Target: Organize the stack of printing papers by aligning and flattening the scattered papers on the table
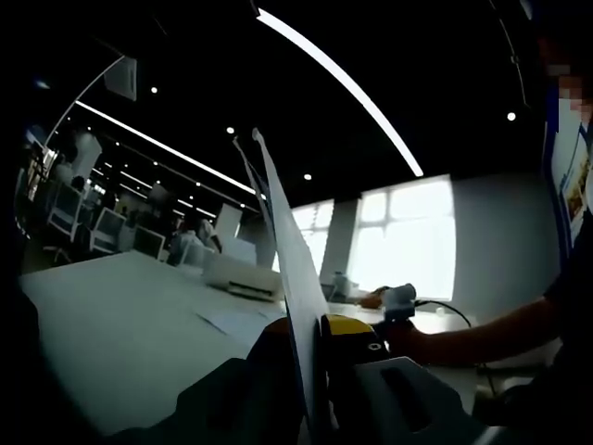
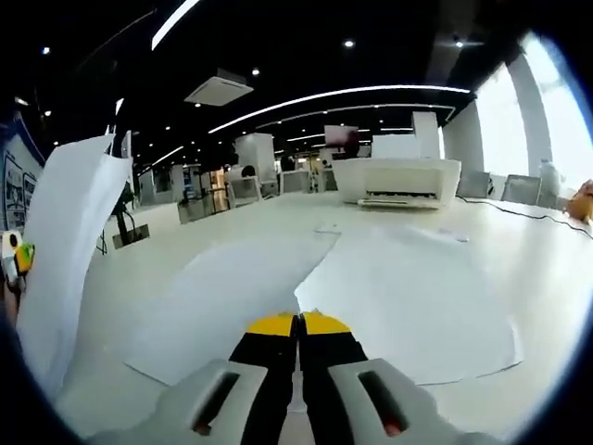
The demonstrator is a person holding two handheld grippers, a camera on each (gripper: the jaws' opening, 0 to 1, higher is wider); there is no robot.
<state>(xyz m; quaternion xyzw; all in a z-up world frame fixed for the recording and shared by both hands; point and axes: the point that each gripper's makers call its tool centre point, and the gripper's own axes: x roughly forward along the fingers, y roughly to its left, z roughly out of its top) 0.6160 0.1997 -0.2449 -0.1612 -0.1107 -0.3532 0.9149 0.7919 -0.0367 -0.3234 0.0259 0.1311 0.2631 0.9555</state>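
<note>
In the left gripper view, the left gripper (image 1: 313, 371) stands clamped on a few sheets of paper (image 1: 283, 241), held upright on edge between its yellow-tipped jaws; the sheets rise tall and fan slightly apart at the top. Behind them the white desk (image 1: 111, 315) stretches away, with another loose sheet (image 1: 236, 323) lying flat on it and a white printer (image 1: 243, 274) nearer the far edge. At the right of that view a person's arm (image 1: 491, 334) reaches in along the desk edge, and a cable (image 1: 445, 308) runs beside it.

In the right gripper view, the right gripper (image 2: 298, 326) rests low over the desk (image 2: 519, 269), its jaws pressed together with nothing seen between them. Just ahead of the tips, two large sheets (image 2: 408, 306) lie flat and overlapping, their edges out of line with each other. The upright held sheets (image 2: 69, 241) show at the left. The printer (image 2: 397, 181) sits toward the far edge, its front slot facing this way; a smaller scrap of paper (image 2: 449, 235) lies between it and the flat sheets. No brand or writing on the printer or the sheets can be read.
</note>
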